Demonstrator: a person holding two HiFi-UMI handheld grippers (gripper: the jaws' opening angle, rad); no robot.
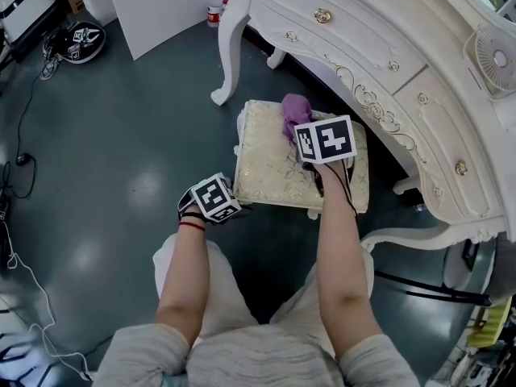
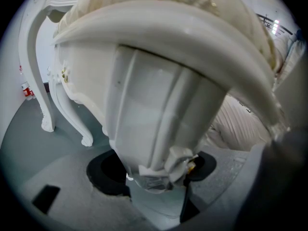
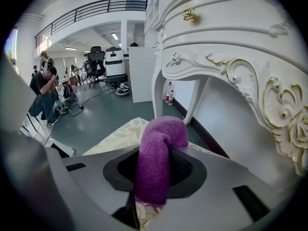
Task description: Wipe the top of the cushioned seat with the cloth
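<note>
The cream cushioned seat point(image 1: 266, 164) of a small white stool stands in front of me on the grey floor. My right gripper point(image 1: 322, 139) is over the seat's far right part, shut on a purple cloth point(image 1: 294, 113) that bulges out past its jaws. In the right gripper view the cloth point(image 3: 156, 158) is pinched between the pads of that gripper point(image 3: 154, 174), with the seat point(image 3: 120, 136) below. My left gripper point(image 1: 216, 198) is at the stool's near left corner. Its jaws point(image 2: 156, 170) clasp the white stool leg point(image 2: 154, 119) under the seat.
An ornate white dressing table point(image 1: 387, 63) curves round the stool's far and right sides, one of its legs point(image 1: 228, 55) just beyond the seat. A small fan point(image 1: 493, 53) sits on it. Cables point(image 1: 24, 164) lie at the left. People point(image 3: 43, 88) are far behind.
</note>
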